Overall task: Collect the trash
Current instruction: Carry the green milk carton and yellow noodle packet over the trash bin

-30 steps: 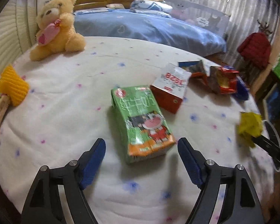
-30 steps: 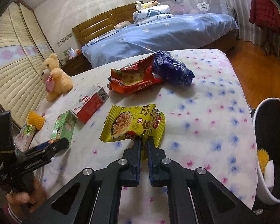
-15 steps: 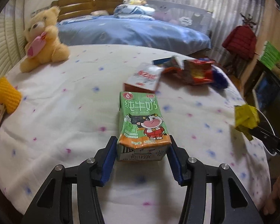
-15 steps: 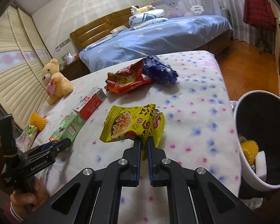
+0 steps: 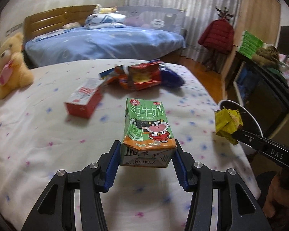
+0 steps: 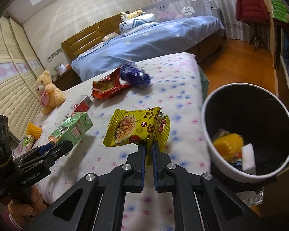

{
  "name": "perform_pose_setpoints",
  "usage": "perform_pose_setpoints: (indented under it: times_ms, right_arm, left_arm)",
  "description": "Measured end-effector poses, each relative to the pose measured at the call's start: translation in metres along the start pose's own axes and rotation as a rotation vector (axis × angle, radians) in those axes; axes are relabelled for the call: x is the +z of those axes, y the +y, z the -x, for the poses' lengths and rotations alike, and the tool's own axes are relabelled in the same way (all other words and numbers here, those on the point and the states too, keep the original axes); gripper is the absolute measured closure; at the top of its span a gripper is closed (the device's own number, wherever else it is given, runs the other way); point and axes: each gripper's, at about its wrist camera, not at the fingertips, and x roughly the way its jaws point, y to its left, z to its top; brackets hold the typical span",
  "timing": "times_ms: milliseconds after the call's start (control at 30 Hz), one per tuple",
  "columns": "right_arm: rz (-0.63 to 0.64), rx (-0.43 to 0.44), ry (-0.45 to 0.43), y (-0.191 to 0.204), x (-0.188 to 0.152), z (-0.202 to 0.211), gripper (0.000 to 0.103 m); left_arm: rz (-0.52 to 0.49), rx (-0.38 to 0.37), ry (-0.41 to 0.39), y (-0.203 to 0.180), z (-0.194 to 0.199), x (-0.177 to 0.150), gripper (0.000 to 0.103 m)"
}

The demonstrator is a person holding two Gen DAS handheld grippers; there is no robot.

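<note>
My left gripper point(image 5: 146, 150) is shut on a green milk carton point(image 5: 147, 127) and holds it above the white spotted bedcover point(image 5: 48, 134); the carton also shows in the right wrist view point(image 6: 71, 130). My right gripper point(image 6: 148, 146) is shut on a yellow noodle wrapper point(image 6: 136, 127), held near the bed's right edge beside the trash bin point(image 6: 208, 134). The wrapper also shows in the left wrist view point(image 5: 228, 123). A red carton point(image 5: 84, 100), a red snack bag point(image 5: 142, 77) and a blue wrapper point(image 5: 171, 77) lie further back on the bed.
The white bin holds a yellow item point(image 6: 228, 142) and a white block point(image 6: 248, 159). A teddy bear point(image 5: 9, 65) sits at the bed's left. A yellow object point(image 6: 33, 130) lies at the left edge. A second bed point(image 5: 105, 40) and wardrobe stand behind.
My left gripper closed on the green carton and lifted it off the bed. My right gripper carried the yellow wrapper rightward, closer to the bin.
</note>
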Motion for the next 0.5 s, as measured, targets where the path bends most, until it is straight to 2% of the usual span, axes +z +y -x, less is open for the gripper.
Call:
perform_pose_setpoints:
  times_ms: [500]
  right_arm:
    - [-0.070, -0.073, -0.041, -0.044, -0.003, 0.028, 0.097]
  left_arm:
    - [-0.086, -0.088, 0.011, -0.051, -0.017, 0.010, 0.053]
